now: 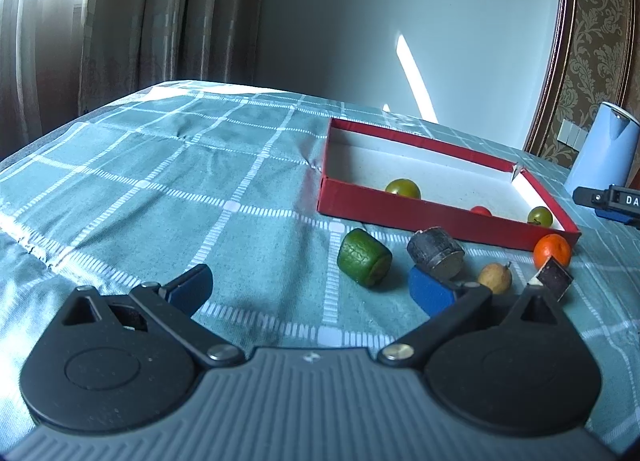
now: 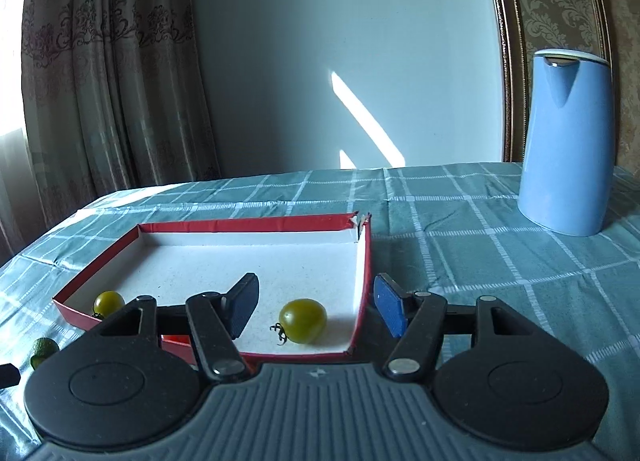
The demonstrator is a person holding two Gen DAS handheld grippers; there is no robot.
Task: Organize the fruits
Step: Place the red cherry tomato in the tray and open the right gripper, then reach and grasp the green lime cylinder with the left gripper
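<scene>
A checked teal cloth covers the surface (image 1: pixel 160 189). On it lies a shallow red box (image 2: pixel 364 261) holding two green tomatoes (image 2: pixel 303 320), (image 2: pixel 108 302) and a red one (image 1: pixel 481 210). Just outside its near wall lie a cut green fruit piece (image 1: pixel 364 263), a dark cylinder (image 1: pixel 436 252), a tangerine (image 1: pixel 552 250) and a small pear (image 1: pixel 495 278). The left gripper (image 1: pixel 310 285) is spread wide, holding nothing; the right gripper (image 2: pixel 316 309) is spread astride the box's right wall, empty. A blue kettle (image 2: pixel 566 141) stands well apart.

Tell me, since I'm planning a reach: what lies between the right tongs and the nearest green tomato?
Nothing: in the right wrist view, the round green tomato sits between the open right tongs, on bare white tray floor.
</scene>
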